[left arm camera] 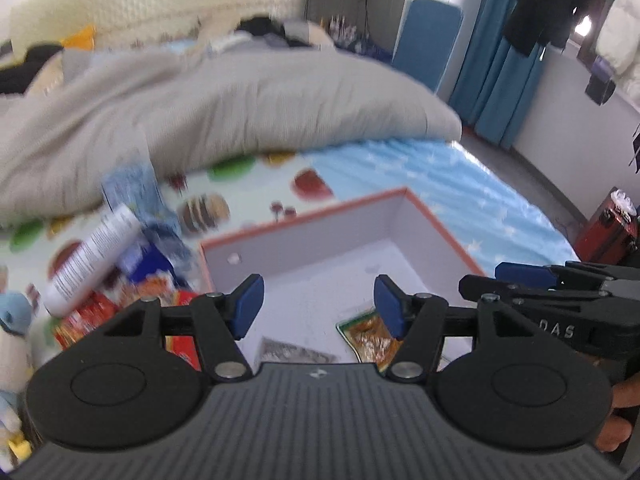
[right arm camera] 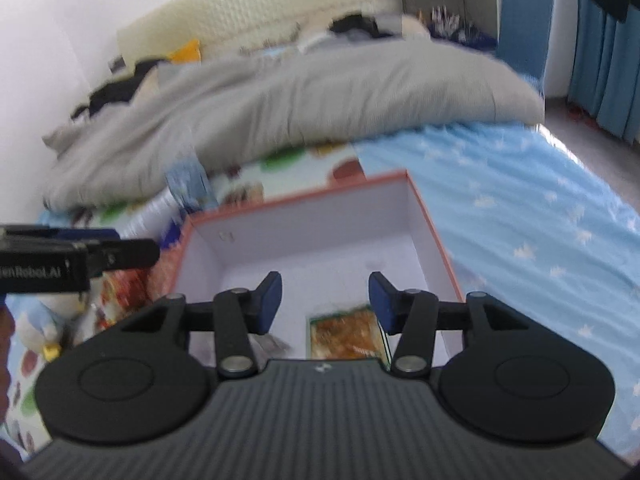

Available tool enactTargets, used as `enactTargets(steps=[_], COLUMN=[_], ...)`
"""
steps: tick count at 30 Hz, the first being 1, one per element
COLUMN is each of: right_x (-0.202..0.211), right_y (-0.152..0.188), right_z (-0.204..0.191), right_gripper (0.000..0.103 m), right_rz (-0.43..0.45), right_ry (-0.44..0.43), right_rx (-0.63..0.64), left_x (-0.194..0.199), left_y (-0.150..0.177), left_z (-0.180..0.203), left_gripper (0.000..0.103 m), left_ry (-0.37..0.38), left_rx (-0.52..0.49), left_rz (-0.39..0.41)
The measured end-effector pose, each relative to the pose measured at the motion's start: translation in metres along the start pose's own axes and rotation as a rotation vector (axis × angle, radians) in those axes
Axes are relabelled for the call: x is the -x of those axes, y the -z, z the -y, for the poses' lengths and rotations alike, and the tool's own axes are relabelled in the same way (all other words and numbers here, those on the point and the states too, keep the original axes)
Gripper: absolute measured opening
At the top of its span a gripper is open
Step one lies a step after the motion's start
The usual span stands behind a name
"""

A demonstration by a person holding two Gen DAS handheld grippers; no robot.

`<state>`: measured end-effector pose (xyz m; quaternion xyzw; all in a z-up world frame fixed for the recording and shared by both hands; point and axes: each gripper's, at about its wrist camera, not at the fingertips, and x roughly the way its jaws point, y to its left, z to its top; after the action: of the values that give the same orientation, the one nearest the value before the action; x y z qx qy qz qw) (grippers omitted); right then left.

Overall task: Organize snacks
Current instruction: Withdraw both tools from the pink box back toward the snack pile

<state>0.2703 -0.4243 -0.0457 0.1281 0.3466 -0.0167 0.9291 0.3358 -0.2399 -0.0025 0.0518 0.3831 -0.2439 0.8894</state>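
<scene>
A heap of snacks [left arm camera: 120, 280] is seen at the left on the bed [left arm camera: 460, 184], just beside the box [left arm camera: 304, 220]. The left claw [left arm camera: 318, 306] is held apart and empty over the box. Two packets [right arm camera: 348, 336] are seen lying on the box floor. The right claw [right arm camera: 325, 304] is likewise spread, with nothing gripped.
</scene>
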Motion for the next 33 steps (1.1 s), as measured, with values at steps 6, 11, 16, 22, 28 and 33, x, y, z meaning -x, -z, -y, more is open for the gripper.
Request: enactTargets(steps=[6, 11, 16, 22, 28, 33], right_x=[0.038, 0.06, 0.064, 0.064, 0.07, 0.077], right_y=[-0.013, -0.013, 0.003, 0.037, 0.07, 0.095], right_z=[-0.032, -0.053, -0.069, -0.092, -0.116, -0.132], right_gripper=[0.051, 0.051, 0.051, 0.051, 0.051, 0.051], right_rz=[0.114, 0.188, 0.208, 0.217, 0.231, 0.205], right_ry=[-0.03, -0.05, -0.08, -0.083, -0.106, -0.154], right_rx=[0.048, 0.08, 0.105, 0.164, 0.217, 0.22], left_x=[0.044, 0.083, 0.11, 0.133, 0.146, 0.166], left_y=[-0.009, -0.005, 0.025, 0.075, 0.119, 0.155], left_z=[-0.016, -0.039, -0.058, -0.083, -0.093, -0.085], left_gripper=[0.067, 0.067, 0.067, 0.067, 0.067, 0.067], left_ry=[0.006, -0.014, -0.087, -0.105, -0.102, -0.118], left_rx=[0.029, 0.053, 0.012, 0.057, 0.068, 0.038], left_rz=[0.088, 0.162, 0.213, 0.236, 0.234, 0.245])
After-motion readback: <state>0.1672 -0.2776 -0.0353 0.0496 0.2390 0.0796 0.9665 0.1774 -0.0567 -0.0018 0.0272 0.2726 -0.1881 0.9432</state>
